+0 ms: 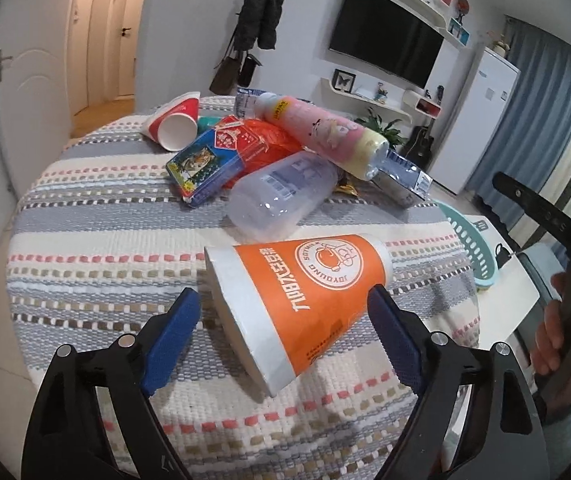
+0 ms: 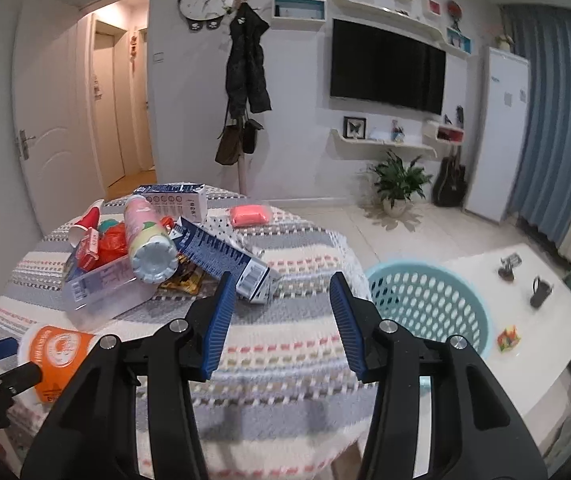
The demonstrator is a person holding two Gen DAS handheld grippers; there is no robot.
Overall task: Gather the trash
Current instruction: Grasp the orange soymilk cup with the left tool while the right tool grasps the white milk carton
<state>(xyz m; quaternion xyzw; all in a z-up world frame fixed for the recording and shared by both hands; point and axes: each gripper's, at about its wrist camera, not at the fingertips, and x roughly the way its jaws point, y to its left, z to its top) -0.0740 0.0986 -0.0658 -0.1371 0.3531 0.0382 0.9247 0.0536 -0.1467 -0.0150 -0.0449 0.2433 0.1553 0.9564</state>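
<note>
An orange and white paper cup [image 1: 297, 296] lies on its side on the striped tablecloth [image 1: 97, 256]. My left gripper [image 1: 285, 300] is open with a blue pad on each side of the cup; the right pad is at its side, the left one apart. The cup also shows in the right wrist view [image 2: 57, 354]. Behind it lies a trash pile: a clear plastic bottle [image 1: 281, 200], a pink bottle [image 1: 325, 132], a blue box [image 1: 205, 164], a red paper cup [image 1: 173, 122]. My right gripper [image 2: 281, 292] is open and empty above the table, left of a teal basket [image 2: 429, 300].
The basket stands on a white low table [image 2: 525, 320] beside the cloth-covered table, with small black clips [image 2: 539, 292] and a colourful wrapper [image 2: 507, 338] on it. A pink packet [image 2: 249, 214] lies at the far table edge. A TV, coat rack, plant and fridge line the far wall.
</note>
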